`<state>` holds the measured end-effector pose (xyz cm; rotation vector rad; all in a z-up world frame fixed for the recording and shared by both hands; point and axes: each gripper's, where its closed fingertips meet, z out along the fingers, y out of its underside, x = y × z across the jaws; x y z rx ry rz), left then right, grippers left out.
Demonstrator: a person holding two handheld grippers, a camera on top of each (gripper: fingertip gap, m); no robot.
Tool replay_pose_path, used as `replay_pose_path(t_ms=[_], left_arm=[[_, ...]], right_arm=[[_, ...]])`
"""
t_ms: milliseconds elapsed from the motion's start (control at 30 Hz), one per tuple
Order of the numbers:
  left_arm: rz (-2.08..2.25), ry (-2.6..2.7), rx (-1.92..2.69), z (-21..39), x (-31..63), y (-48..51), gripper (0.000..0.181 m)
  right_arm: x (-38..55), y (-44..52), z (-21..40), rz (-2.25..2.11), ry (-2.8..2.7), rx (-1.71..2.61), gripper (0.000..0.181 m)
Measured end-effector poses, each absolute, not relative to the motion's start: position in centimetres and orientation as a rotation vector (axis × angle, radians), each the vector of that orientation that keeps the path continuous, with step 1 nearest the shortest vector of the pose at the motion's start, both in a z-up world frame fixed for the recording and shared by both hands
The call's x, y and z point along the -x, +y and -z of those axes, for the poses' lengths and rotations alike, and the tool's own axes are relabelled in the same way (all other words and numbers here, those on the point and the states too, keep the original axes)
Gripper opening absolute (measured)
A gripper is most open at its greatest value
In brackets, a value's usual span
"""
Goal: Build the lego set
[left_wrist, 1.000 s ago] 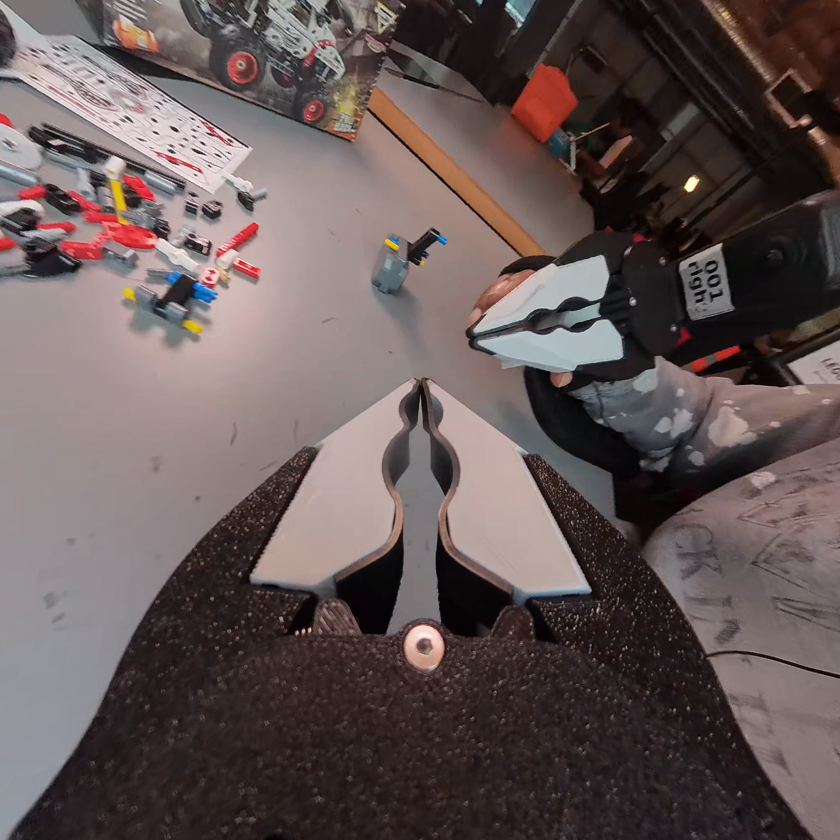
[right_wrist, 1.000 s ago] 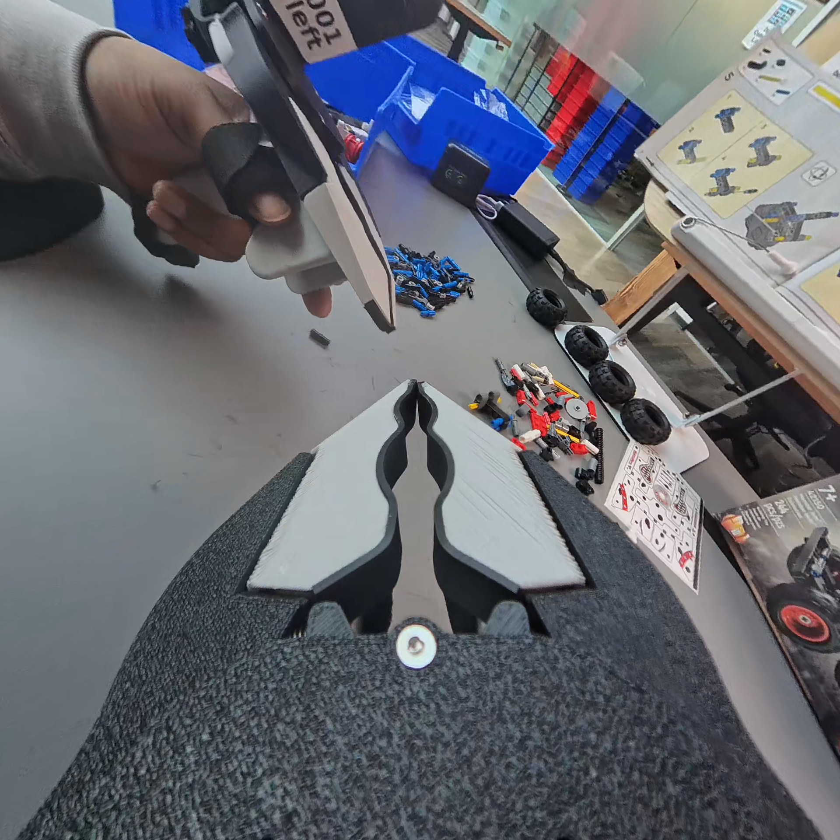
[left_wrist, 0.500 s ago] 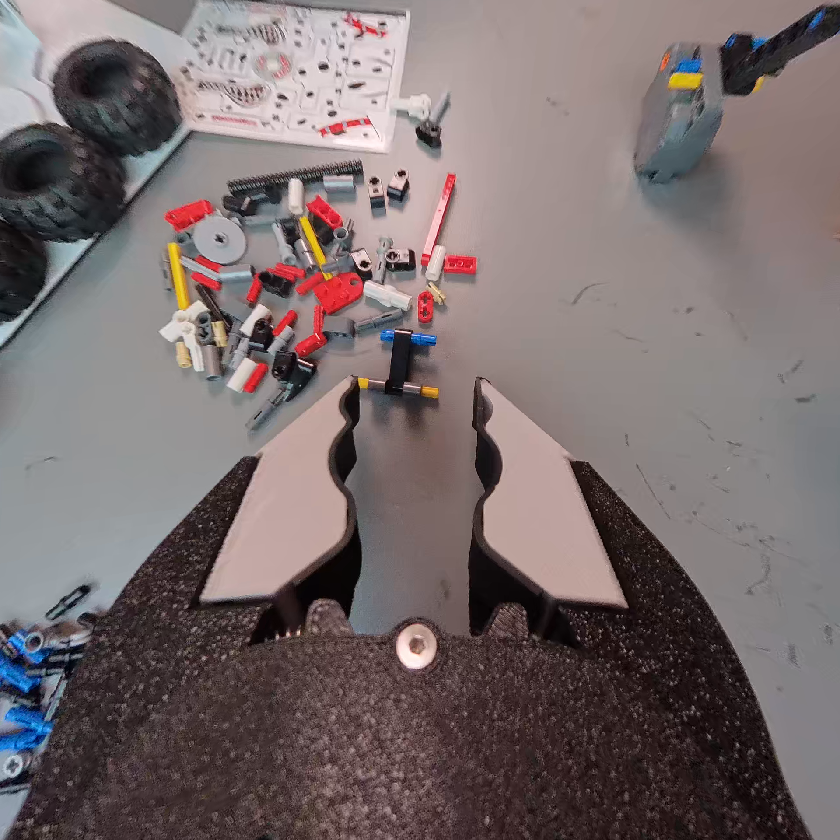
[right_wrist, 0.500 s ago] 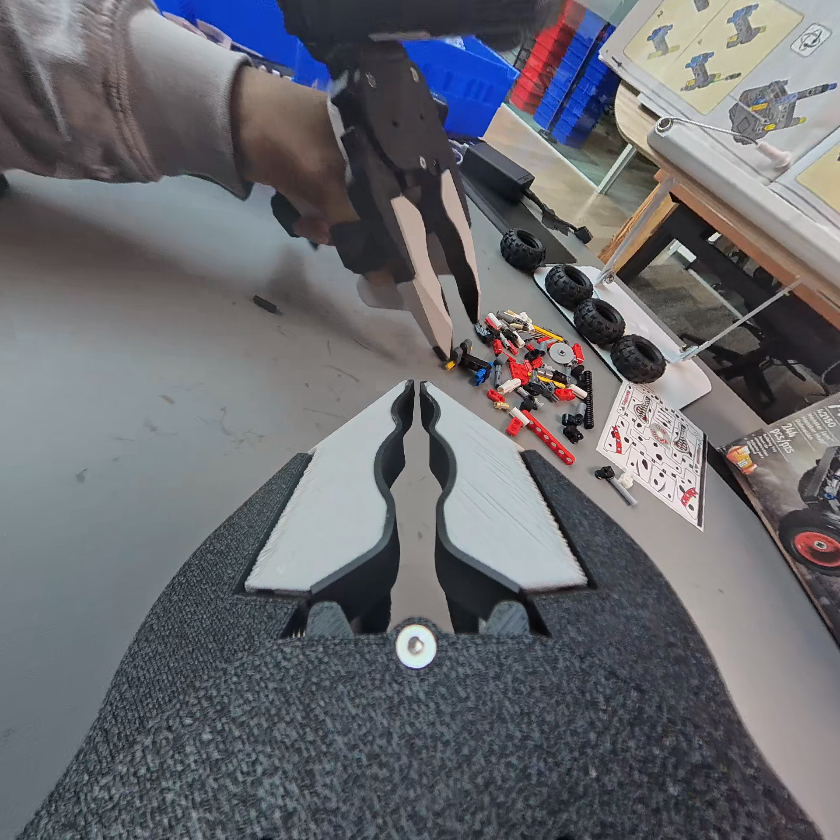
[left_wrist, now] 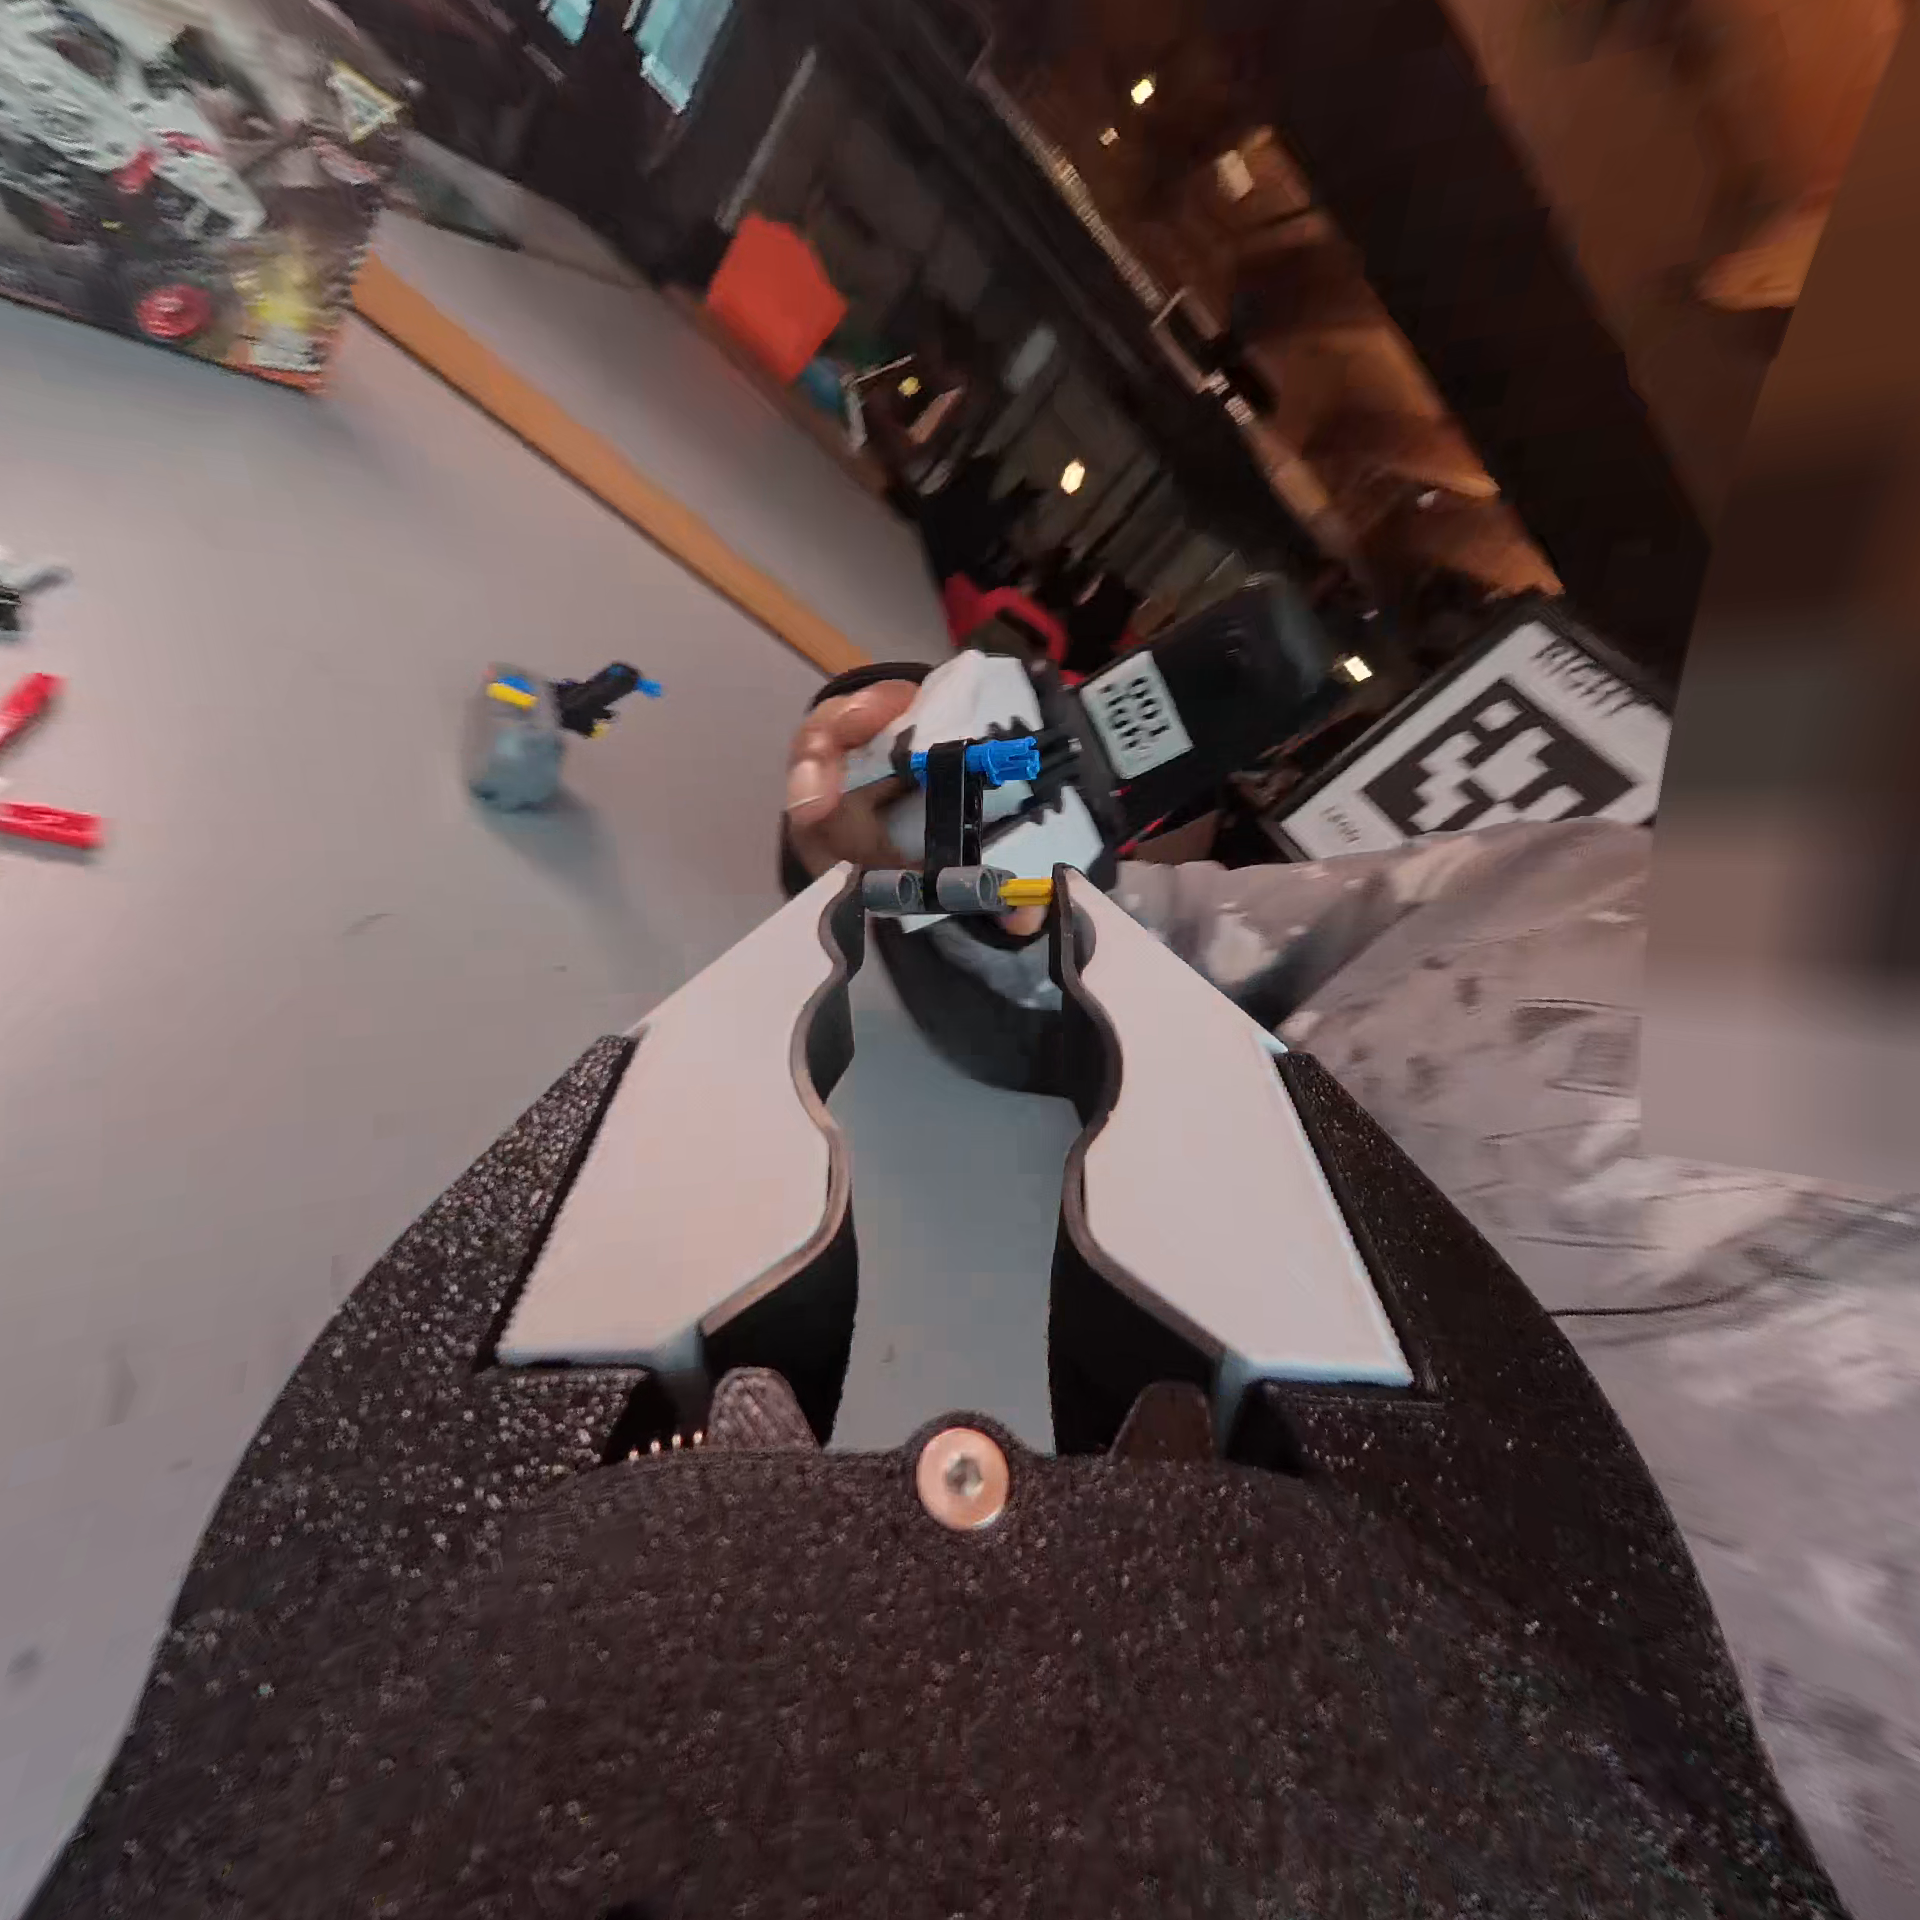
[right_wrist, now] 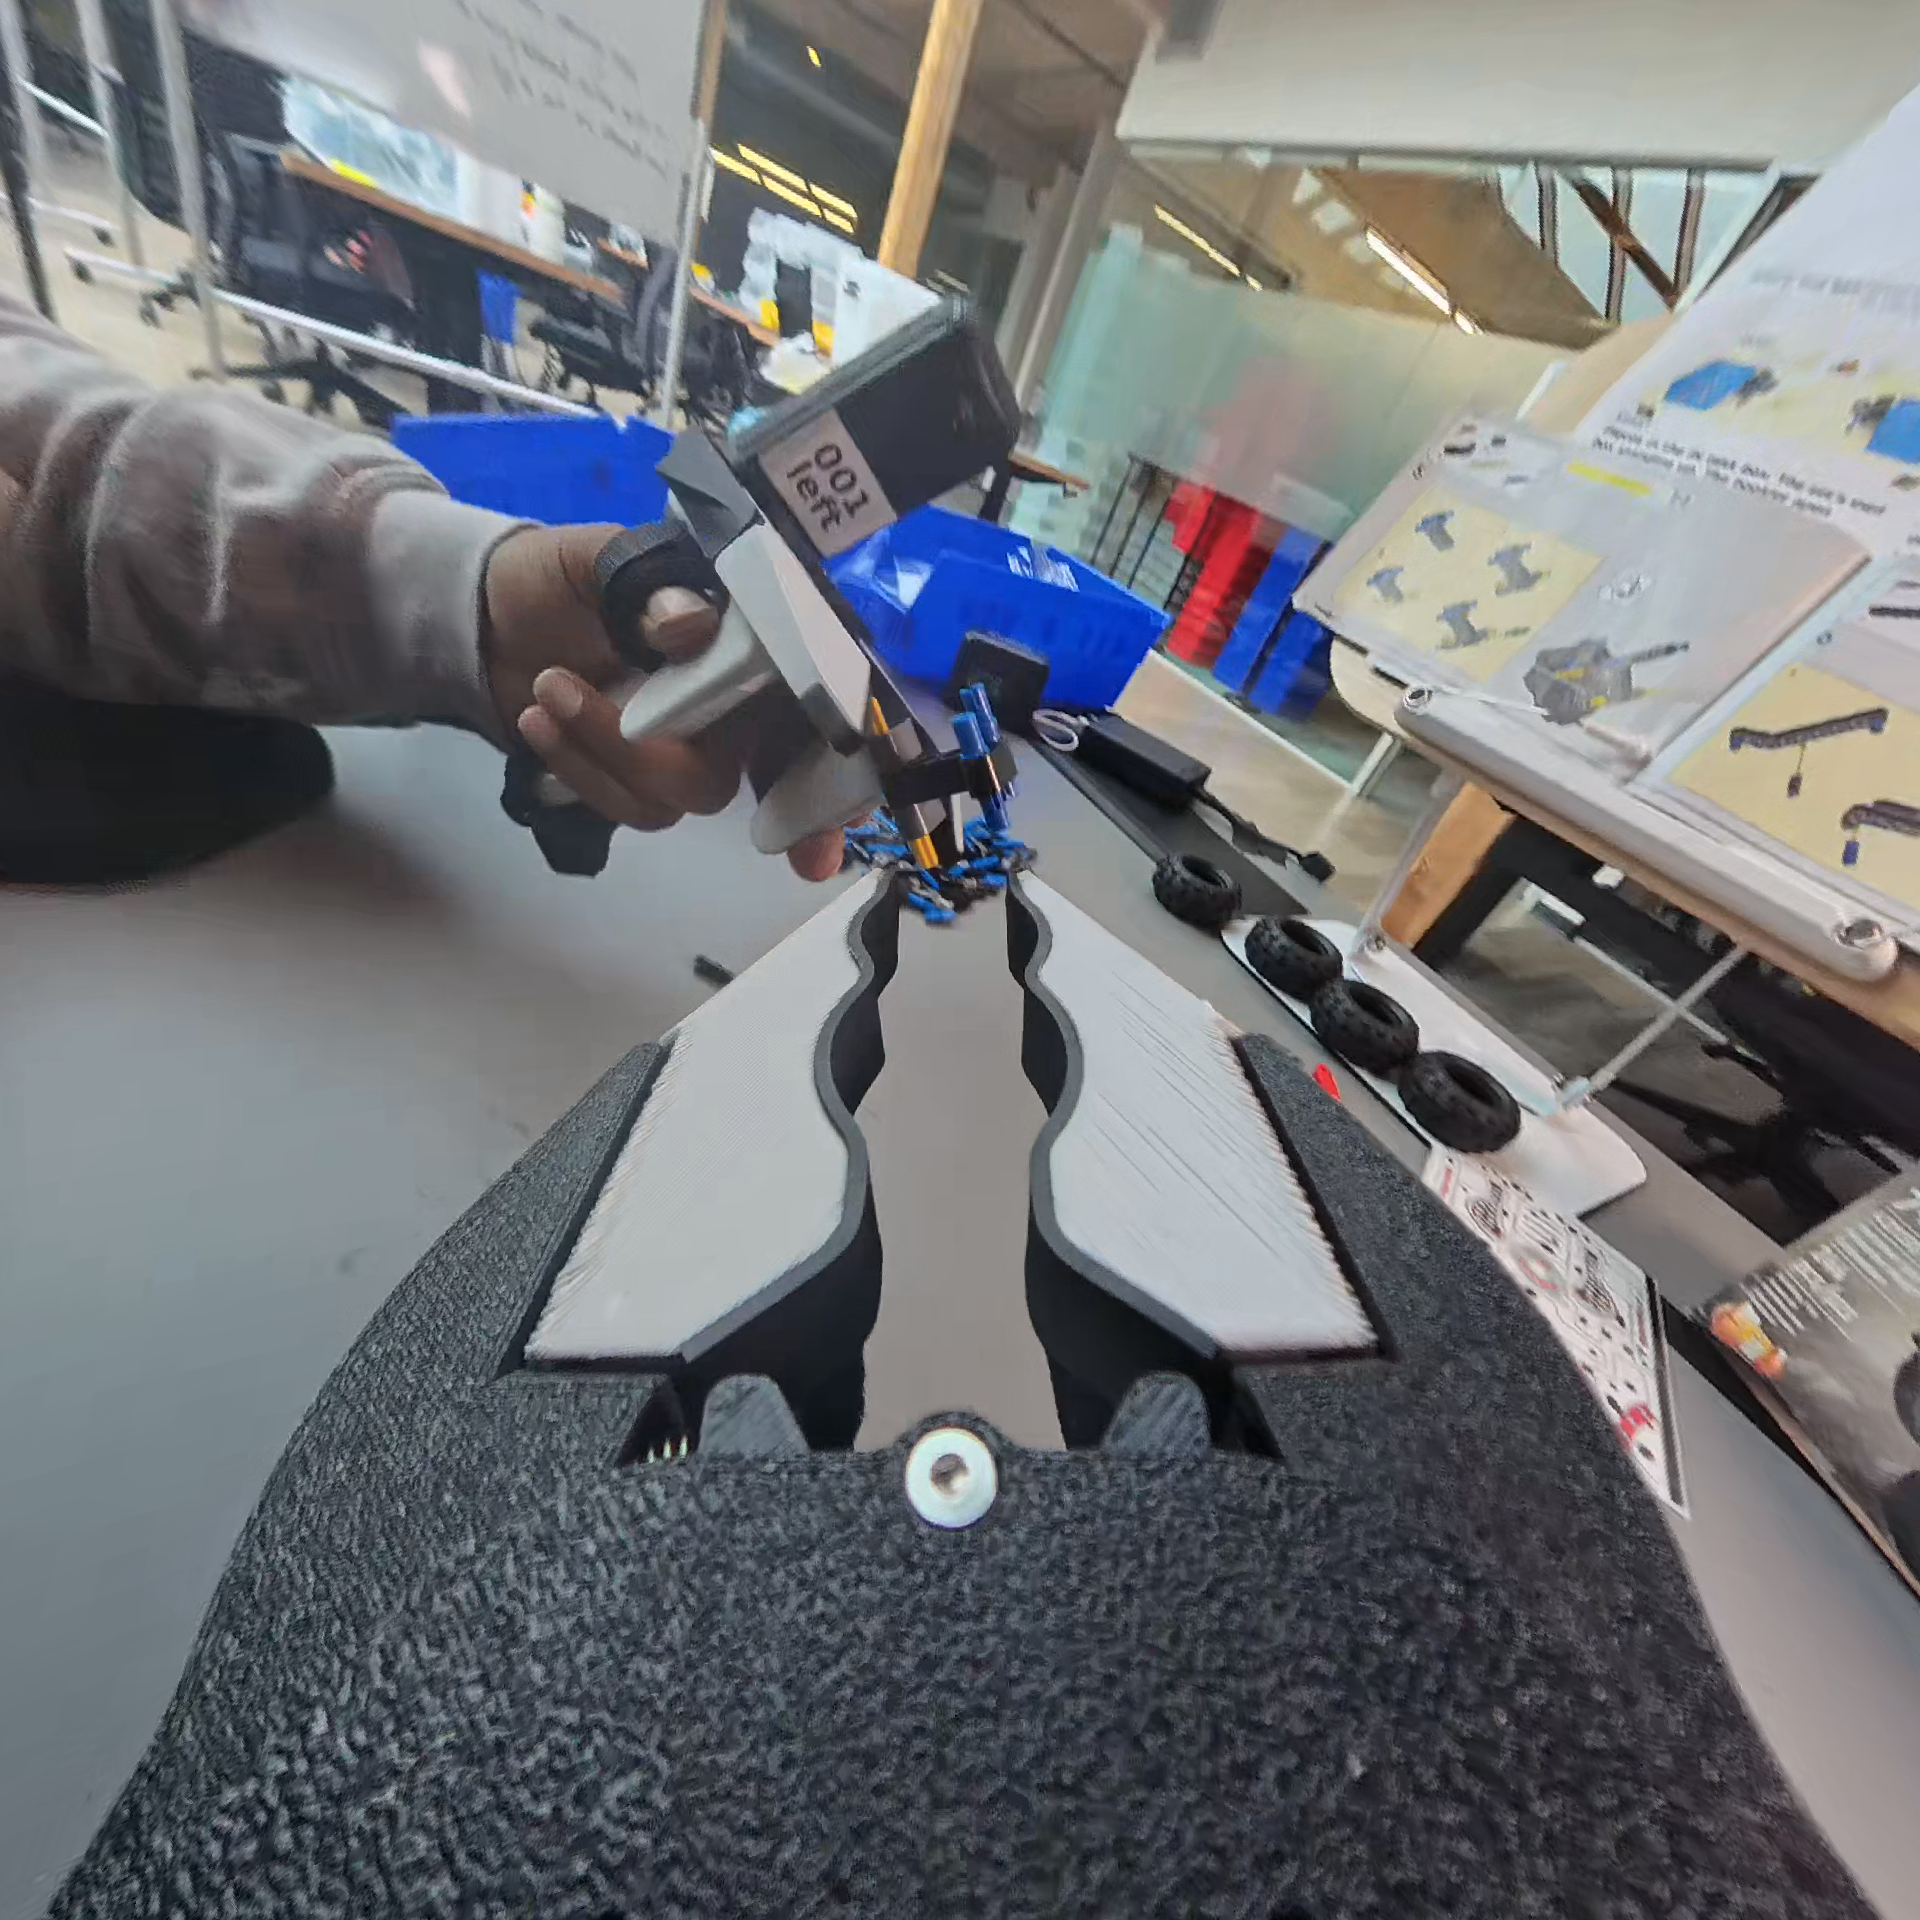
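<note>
Left wrist view: left gripper [left_wrist: 956, 891] now clamps the small sub-assembly [left_wrist: 961, 831] by its lower grey-and-yellow axle, black beam upright, blue pin at top. Half a second ago it lay on the grey table [left_wrist: 312, 987] at the edge of the loose parts, between spread fingers; it is now lifted clear. Grey motor block [left_wrist: 516, 748] stands far left. Right gripper [left_wrist: 997, 748] faces in just behind the piece, blurred.

Right wrist view: right gripper [right_wrist: 951, 888], shut before, has parted to a narrow gap, holding nothing. Sub-assembly [right_wrist: 940, 779] hangs just beyond its tips. Looks like a hand-over or a joining step, though motion blur leaves this uncertain.
</note>
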<state>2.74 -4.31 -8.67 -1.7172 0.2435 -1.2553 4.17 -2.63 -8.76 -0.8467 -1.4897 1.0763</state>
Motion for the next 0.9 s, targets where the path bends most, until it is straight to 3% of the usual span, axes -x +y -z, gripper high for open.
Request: replay_pose_path(t_ms=[200,333,900], left_arm=[[1.624,0.160,1.423,5.7,-4.3,-8.6,0.034],[1.634,0.186,1.439,6.3,-5.0,-8.6,0.034],[0.695,0.535,1.488,7.6,-5.6,-7.8,0.035]], right_arm=[[-4.7,-7.0,6.1,-1.268,-1.475,0.720,0.021],[-4.8,-7.4,4.8,-1.360,-1.430,0.760,0.022],[-4.7,-8.3,5.3,-1.530,-1.458,0.921,0.026]])
